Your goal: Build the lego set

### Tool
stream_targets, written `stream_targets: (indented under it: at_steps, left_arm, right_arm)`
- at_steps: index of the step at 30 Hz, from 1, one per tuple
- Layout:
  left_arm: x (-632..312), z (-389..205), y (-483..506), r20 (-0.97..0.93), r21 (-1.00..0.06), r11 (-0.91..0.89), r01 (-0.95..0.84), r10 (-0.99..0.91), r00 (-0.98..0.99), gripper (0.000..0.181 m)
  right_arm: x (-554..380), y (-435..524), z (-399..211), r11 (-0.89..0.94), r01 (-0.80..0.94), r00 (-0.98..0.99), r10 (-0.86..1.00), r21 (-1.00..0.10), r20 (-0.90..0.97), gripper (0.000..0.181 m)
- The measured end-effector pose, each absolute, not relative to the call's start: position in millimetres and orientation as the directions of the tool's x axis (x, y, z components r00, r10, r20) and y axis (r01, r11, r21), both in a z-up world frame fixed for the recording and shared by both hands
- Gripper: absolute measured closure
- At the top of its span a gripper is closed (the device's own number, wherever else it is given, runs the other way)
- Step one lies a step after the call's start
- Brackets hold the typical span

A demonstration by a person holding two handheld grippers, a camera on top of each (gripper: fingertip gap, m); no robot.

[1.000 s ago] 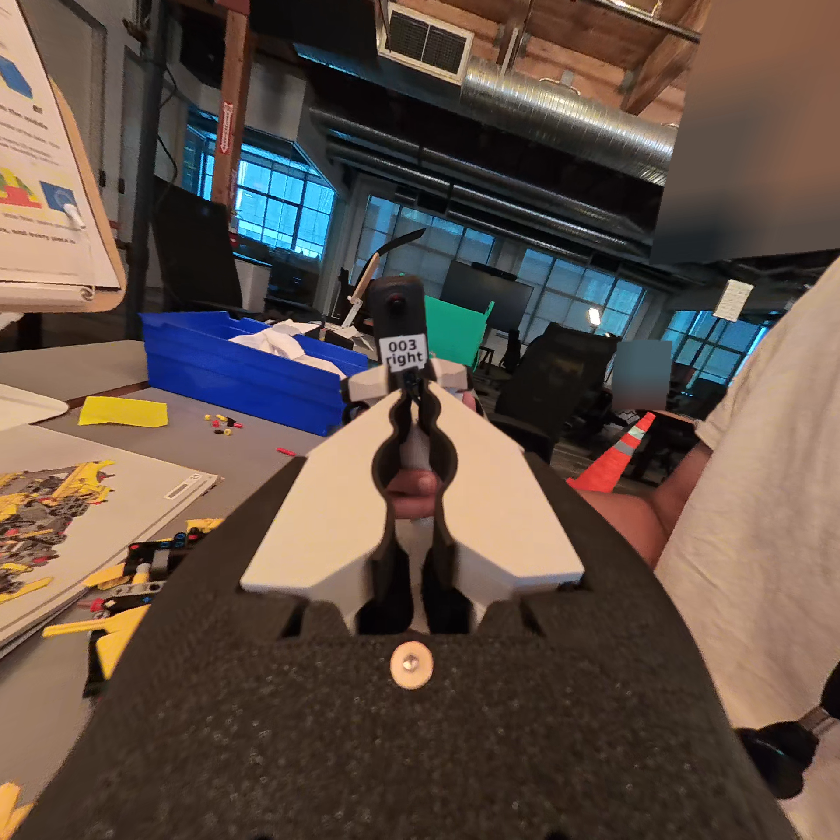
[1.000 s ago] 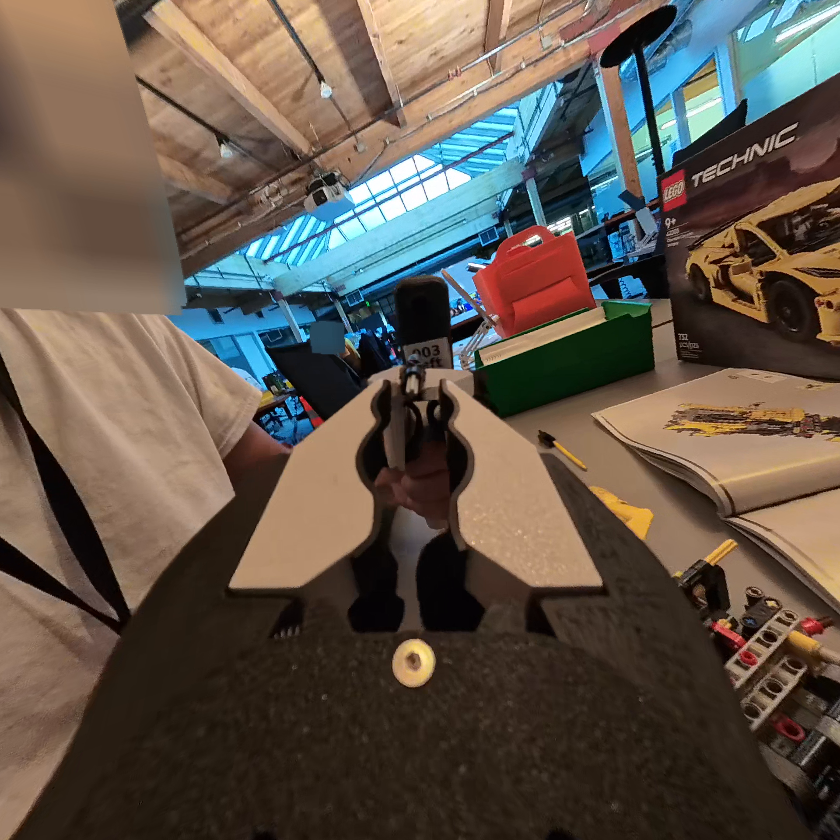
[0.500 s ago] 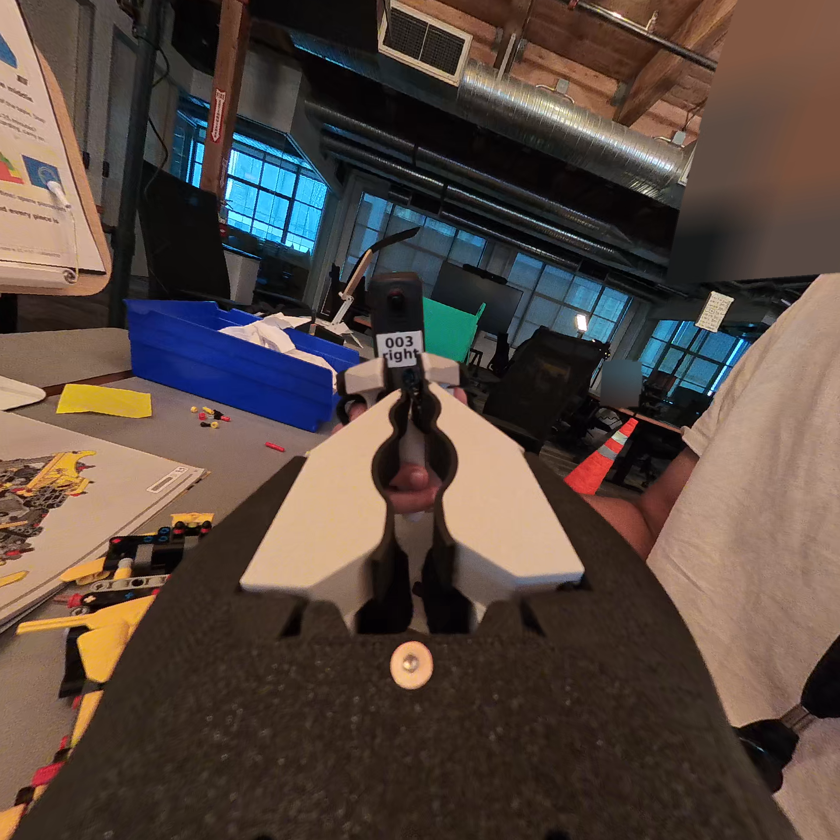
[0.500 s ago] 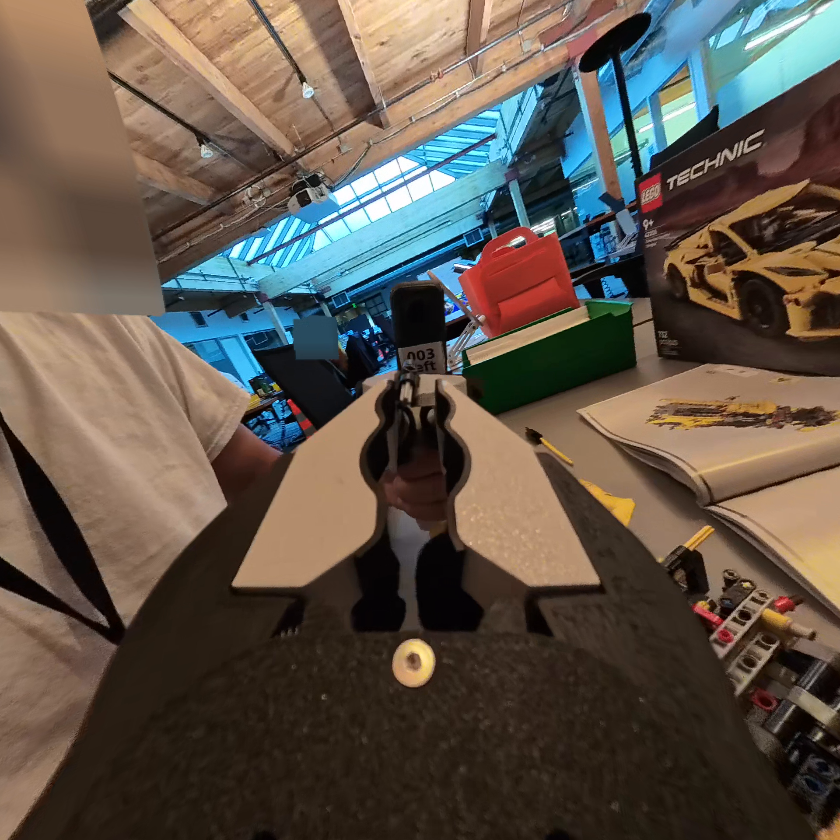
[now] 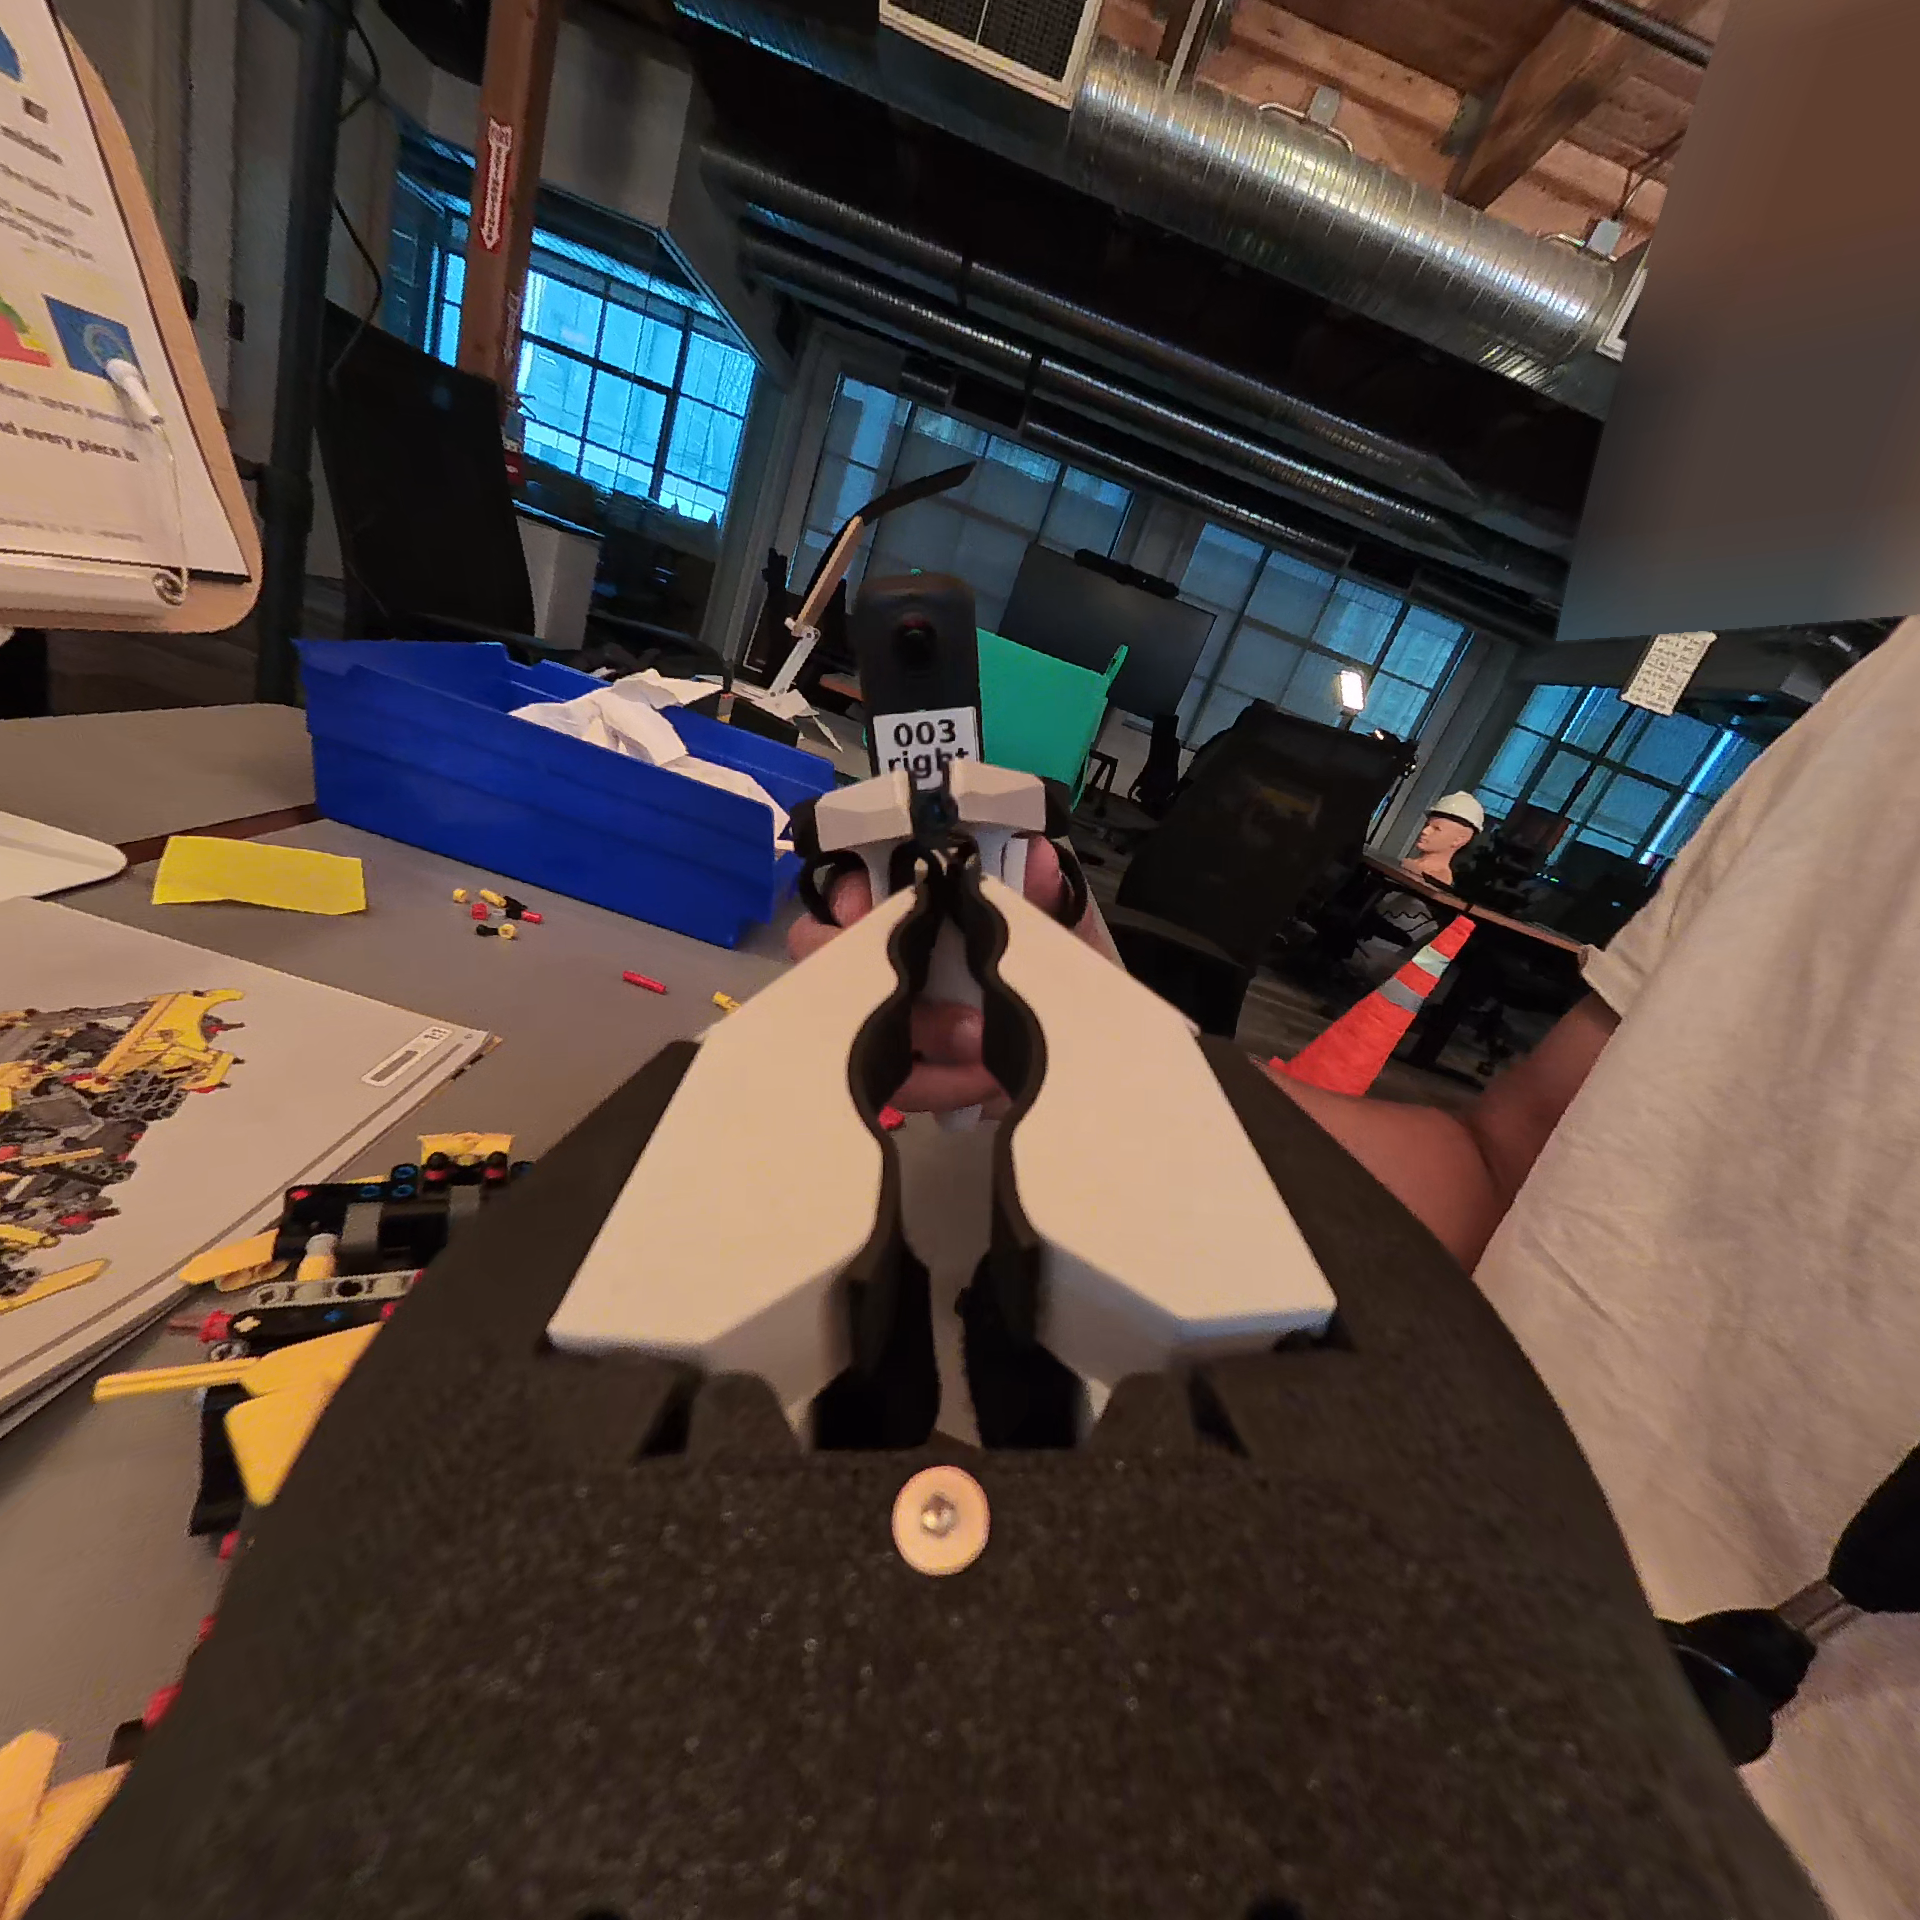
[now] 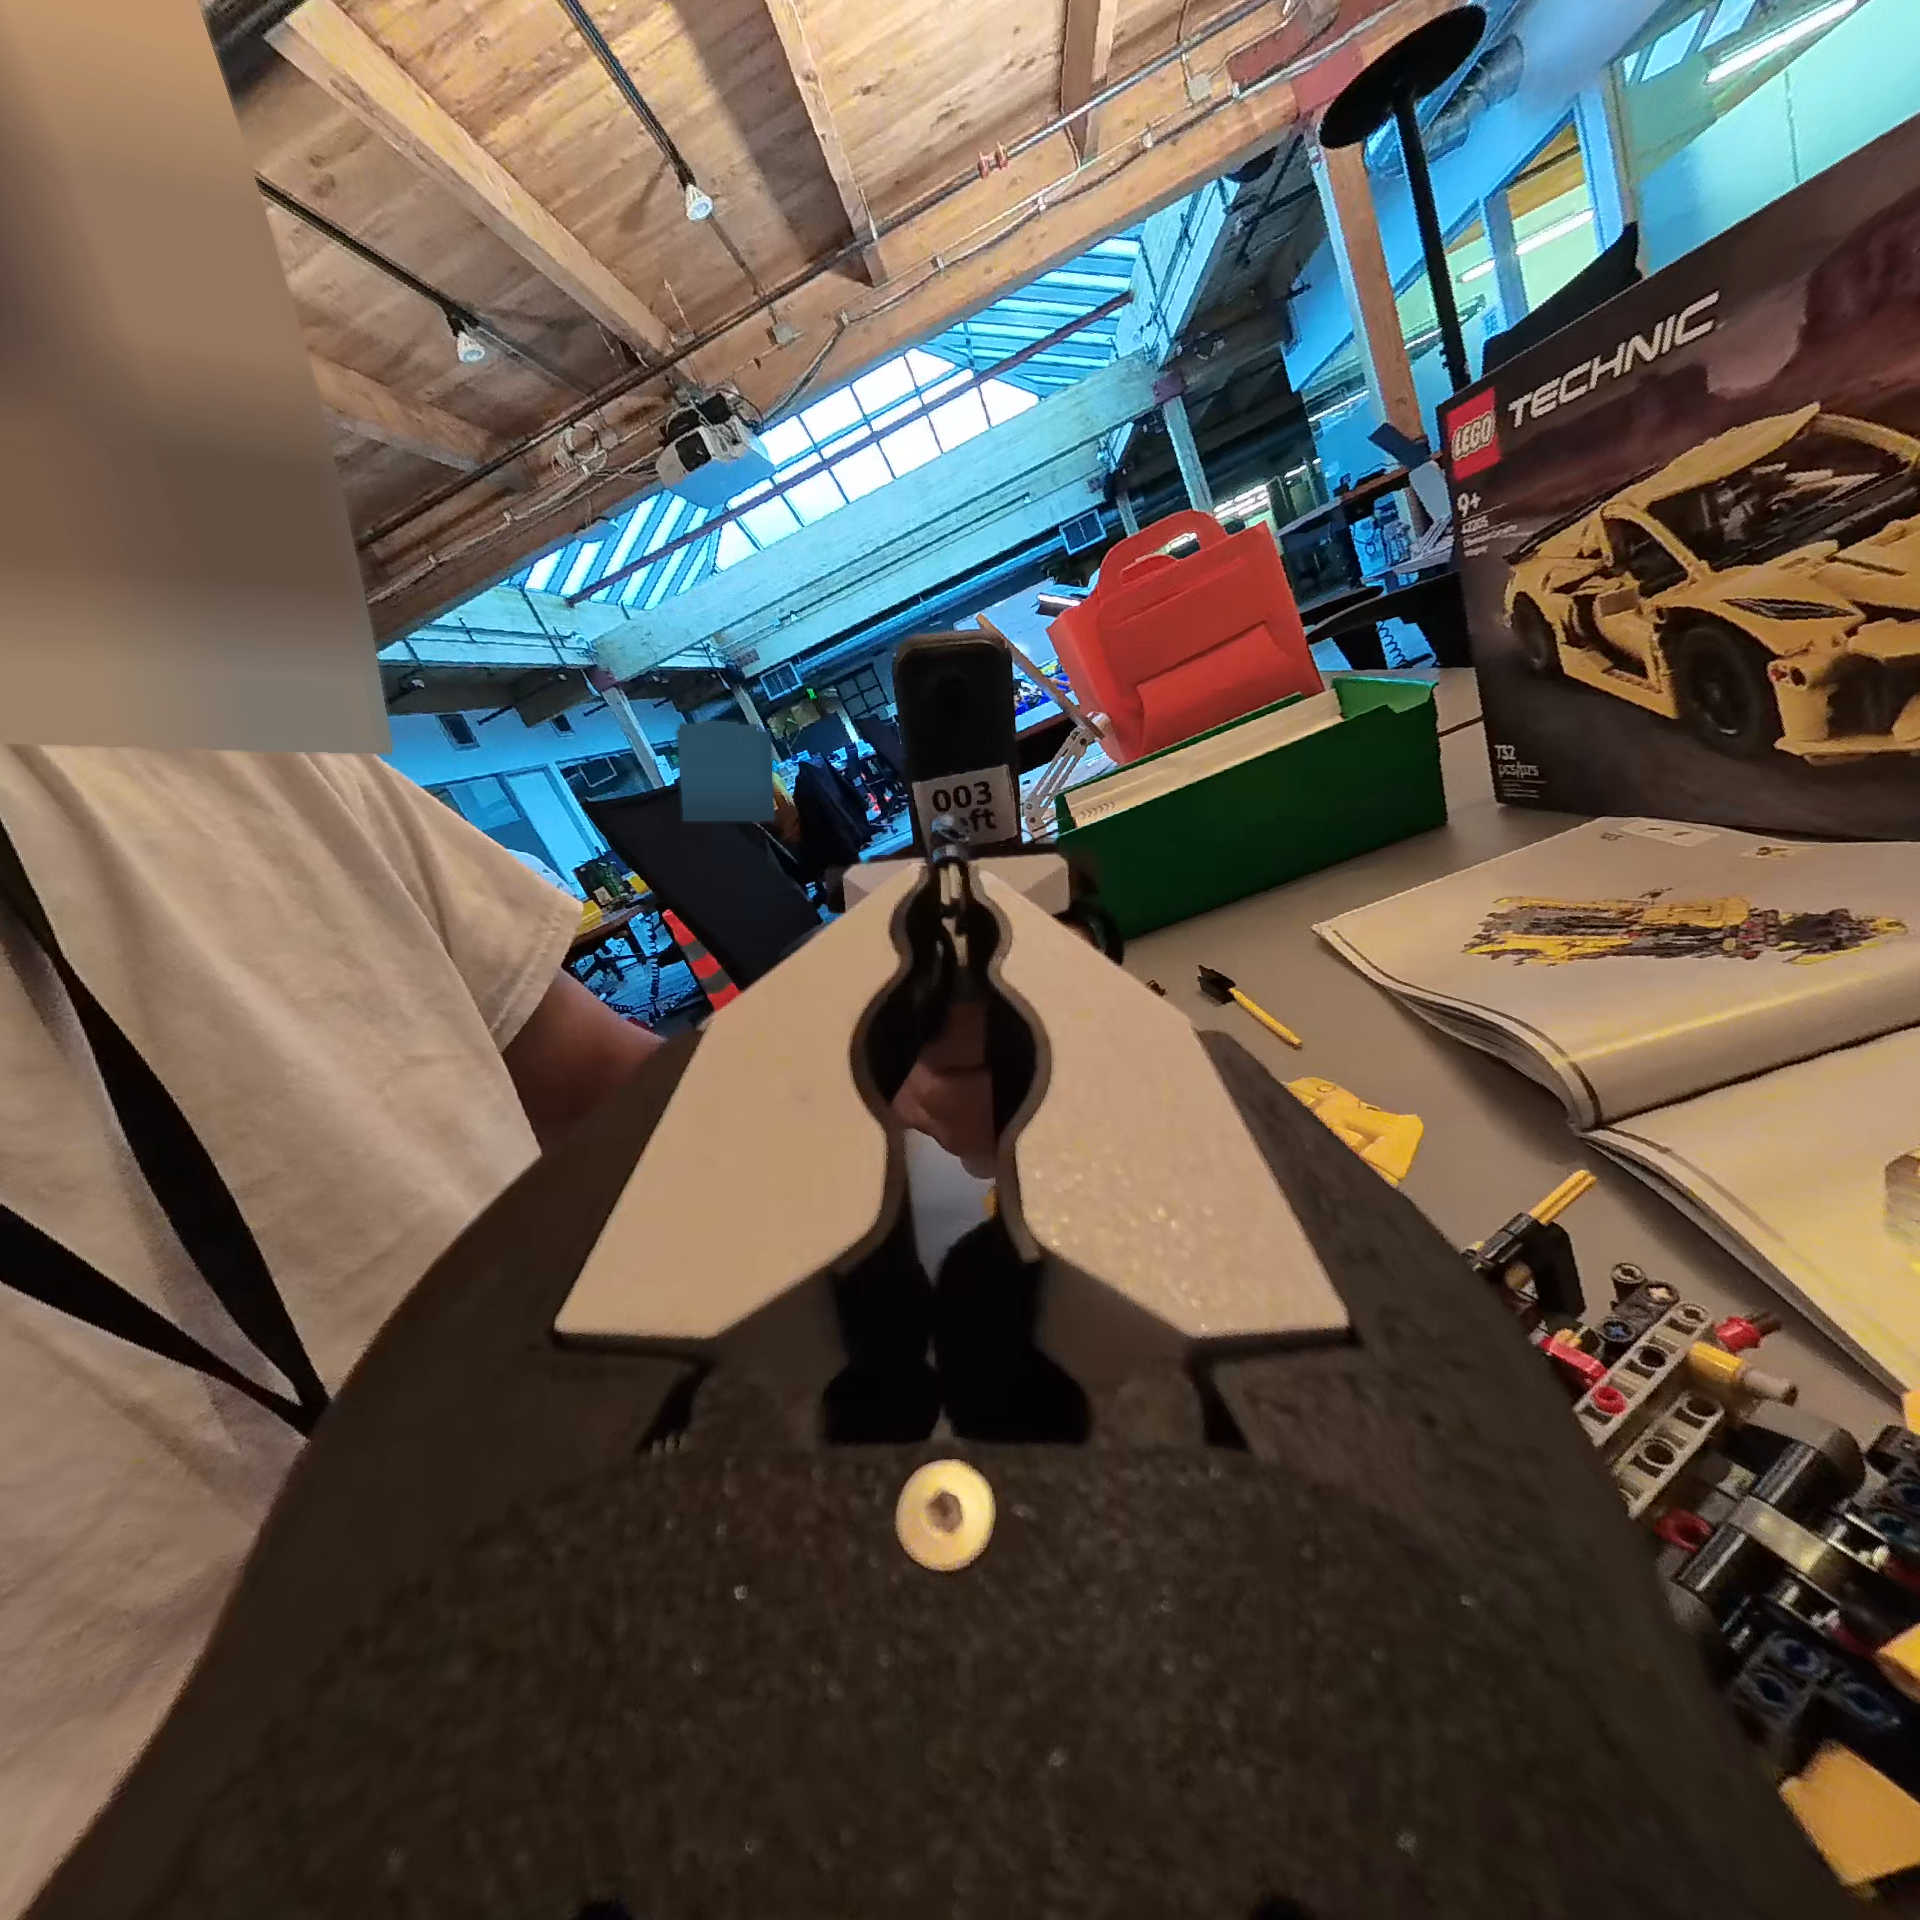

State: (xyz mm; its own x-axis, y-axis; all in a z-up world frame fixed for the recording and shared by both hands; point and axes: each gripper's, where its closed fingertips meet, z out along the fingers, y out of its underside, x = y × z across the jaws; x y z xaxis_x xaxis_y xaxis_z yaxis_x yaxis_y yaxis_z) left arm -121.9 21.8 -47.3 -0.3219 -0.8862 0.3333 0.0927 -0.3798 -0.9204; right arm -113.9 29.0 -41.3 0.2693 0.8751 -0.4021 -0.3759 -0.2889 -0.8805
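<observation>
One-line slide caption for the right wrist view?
Right hand-held gripper meets left hand-held gripper tip to tip over the half-built lego set.

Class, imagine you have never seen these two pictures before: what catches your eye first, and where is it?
The two tools meet tip to tip in mid-air, the left tool and right tool pinching something small between them. Beneath lie a half-built black-and-yellow lego model and an open instruction booklet; the car-pictured box stands behind.
</observation>
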Motion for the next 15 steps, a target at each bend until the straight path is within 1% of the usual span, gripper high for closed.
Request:
stream_targets:
  at_steps: [3, 6, 8, 10, 15]
  left_arm:
    - [-122, -46, 22, 0.351, -0.911, -0.401, 0.095, -0.875, -0.333, 0.176]
    - [-124, -45, 25, 0.379, -0.897, -0.432, 0.095, -0.861, -0.339, 0.176]
    - [-124, -45, 28, 0.4, -0.886, -0.453, 0.097, -0.854, -0.334, 0.179]
    - [-123, -46, 30, 0.421, -0.875, -0.475, 0.095, -0.842, -0.337, 0.178]
    - [-122, -49, 33, 0.422, -0.88, -0.467, 0.088, -0.852, -0.31, 0.18]
  right_arm:
    - [-115, 30, -45, -0.274, -0.343, 0.301, 0.874, -0.898, -0.382, 0.178]
    - [-113, 31, -45, -0.265, -0.345, 0.317, 0.87, -0.9, -0.378, 0.178]
    - [-113, 32, -46, -0.263, -0.335, 0.325, 0.869, -0.905, -0.373, 0.178]
    - [-112, 33, -47, -0.254, -0.328, 0.339, 0.867, -0.91, -0.364, 0.178]
    - [-112, 35, -48, -0.255, -0.331, 0.351, 0.86, -0.908, -0.37, 0.178]
